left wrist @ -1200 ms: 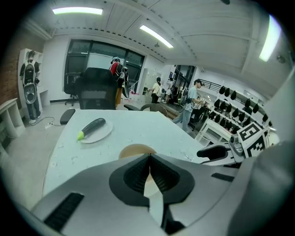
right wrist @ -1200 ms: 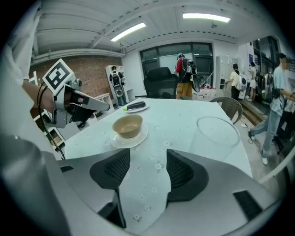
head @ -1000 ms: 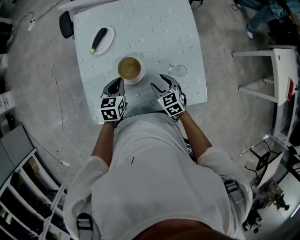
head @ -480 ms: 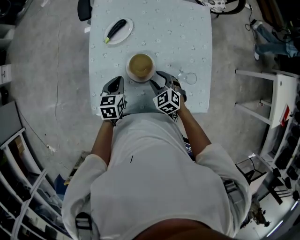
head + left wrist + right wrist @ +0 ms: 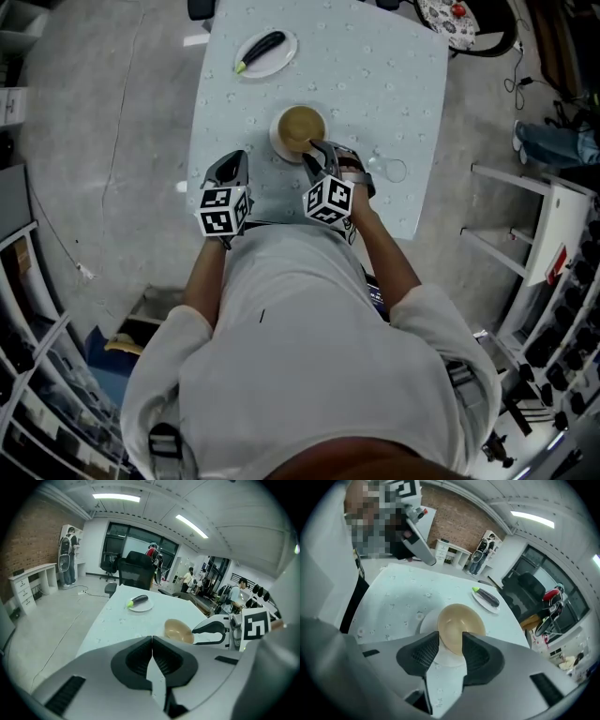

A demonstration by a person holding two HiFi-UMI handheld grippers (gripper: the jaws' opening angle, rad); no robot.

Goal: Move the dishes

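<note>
No words, numbers or brand names can be read anywhere; the only print is black-and-white square patterns on the left marker cube (image 5: 225, 210) and the right marker cube (image 5: 328, 200).

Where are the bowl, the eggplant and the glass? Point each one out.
bowl (image 5: 301, 125), head view, on its brown inside.
eggplant (image 5: 262, 48), head view, on its dark middle.
glass (image 5: 395, 171), head view, on its clear middle.
</note>
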